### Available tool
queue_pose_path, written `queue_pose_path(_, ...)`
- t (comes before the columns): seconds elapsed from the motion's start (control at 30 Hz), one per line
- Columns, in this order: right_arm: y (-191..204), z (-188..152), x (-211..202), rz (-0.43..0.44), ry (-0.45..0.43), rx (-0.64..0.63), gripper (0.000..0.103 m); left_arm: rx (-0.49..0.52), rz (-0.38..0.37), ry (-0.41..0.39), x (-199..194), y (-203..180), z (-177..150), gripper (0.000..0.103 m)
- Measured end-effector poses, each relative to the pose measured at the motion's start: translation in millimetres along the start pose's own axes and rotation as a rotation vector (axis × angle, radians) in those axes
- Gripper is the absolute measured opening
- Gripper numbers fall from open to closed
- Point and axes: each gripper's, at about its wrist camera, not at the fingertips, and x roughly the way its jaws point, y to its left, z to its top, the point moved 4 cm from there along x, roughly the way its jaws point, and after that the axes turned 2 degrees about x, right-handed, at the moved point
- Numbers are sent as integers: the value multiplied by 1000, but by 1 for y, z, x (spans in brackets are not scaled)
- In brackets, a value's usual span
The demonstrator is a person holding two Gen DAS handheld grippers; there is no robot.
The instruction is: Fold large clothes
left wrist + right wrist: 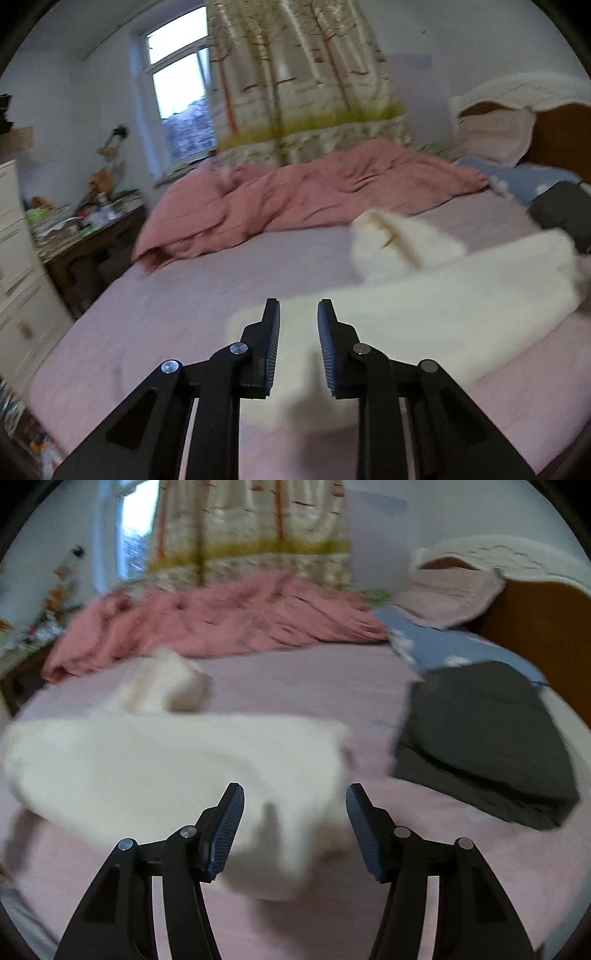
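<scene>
White garment (424, 306) on pink bed sheet (166, 317), folded dark garment (480, 738) beside it

Both wrist cameras look forward and downward along their gripper fingers, low over the bed (155, 325). Each faces the curtain (306, 85) and headboard (535, 624). Both share the white garment (443, 306) and pink quilt (221, 624).

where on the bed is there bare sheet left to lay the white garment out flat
Bare pink sheet runs between the white garment and the pink quilt, widest toward the bed's left edge. A narrower strip separates the garment from the dark folded clothes. The headboard end is crowded with pillows.
</scene>
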Motion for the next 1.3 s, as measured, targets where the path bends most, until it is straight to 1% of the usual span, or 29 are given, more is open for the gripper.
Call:
queue_pose_path(0.03, 9, 3, 3, 38, 13, -4, 60, -23, -22, 14, 10, -6, 9, 22)
queue_pose_path(0.07, 22, 8, 9, 76, 30, -11, 60, -56, -59, 42, 24, -12, 15, 22)
queue_pose_path(0.1, 29, 11, 15, 83, 39, -13, 60, -85, -87, 70, 38, -17, 17, 22)
queue_pose_path(0.13, 35, 14, 23, 70, 52, -15, 60, -123, -103, 116, 58, -21, 17, 22)
queue_pose_path(0.17, 40, 15, 37, 39, 89, -16, 60, -152, -104, 156, 75, -22, 14, 22)
queue_pose_path(0.23, 42, 9, 68, 5, 192, 6, 60, -207, -105, 251, 109, -27, -3, 22)
queue_pose_path(0.27, 41, 5, 81, 7, 222, 26, 60, -218, -93, 305, 123, -33, -13, 22)
queue_pose_path(0.33, 38, -4, 97, 11, 232, 38, 60, -247, -67, 423, 147, -42, -40, 19)
queue_pose_path(0.37, 38, -8, 102, 11, 228, 23, 60, -262, -61, 433, 152, -45, -49, 19)
queue_pose_path(0.43, 39, -7, 106, 2, 229, -14, 60, -210, -27, 415, 157, -54, -51, 19)
queue_pose_path(0.47, 40, -5, 106, 1, 232, -24, 60, -199, -21, 415, 158, -55, -51, 19)
queue_pose_path(0.53, 37, -3, 106, 9, 233, -12, 61, -239, -46, 405, 160, -50, -48, 19)
queue_pose_path(0.63, 42, 6, 98, 0, 219, -2, 61, -275, -86, 331, 155, -42, -49, 19)
queue_pose_path(0.67, 49, 15, 93, 15, 196, -11, 61, -279, -91, 320, 154, -42, -50, 18)
queue_pose_path(0.73, 66, 37, 90, 35, 165, -40, 61, -271, -88, 324, 158, -42, -44, 17)
queue_pose_path(0.83, 110, 79, 104, 44, 139, -98, 61, -267, -76, 351, 162, -42, -44, 18)
queue_pose_path(0.9, 146, 105, 127, 64, 143, -122, 61, -262, -67, 347, 161, -44, -44, 18)
queue_pose_path(0.97, 177, 126, 160, 85, 181, -110, 61, -275, -66, 345, 162, -43, -44, 18)
queue_pose_path(1.0, 190, 133, 176, 86, 199, -102, 65, -282, -70, 346, 162, -42, -44, 18)
queue_pose_path(1.03, 202, 140, 195, 78, 217, -90, 68, -287, -74, 349, 162, -41, -45, 18)
queue_pose_path(1.13, 222, 149, 241, 13, 262, -82, 68, -266, -75, 358, 163, -42, -44, 18)
queue_pose_path(1.2, 231, 147, 266, -13, 298, -101, 68, -264, -82, 354, 164, -42, -44, 19)
queue_pose_path(1.23, 235, 144, 275, -43, 311, -131, 65, -267, -88, 355, 164, -41, -44, 19)
queue_pose_path(1.27, 235, 141, 277, -72, 305, -154, 53, -271, -94, 355, 165, -40, -44, 19)
queue_pose_path(1.3, 234, 141, 277, -120, 288, -174, 4, -277, -102, 353, 165, -39, -45, 19)
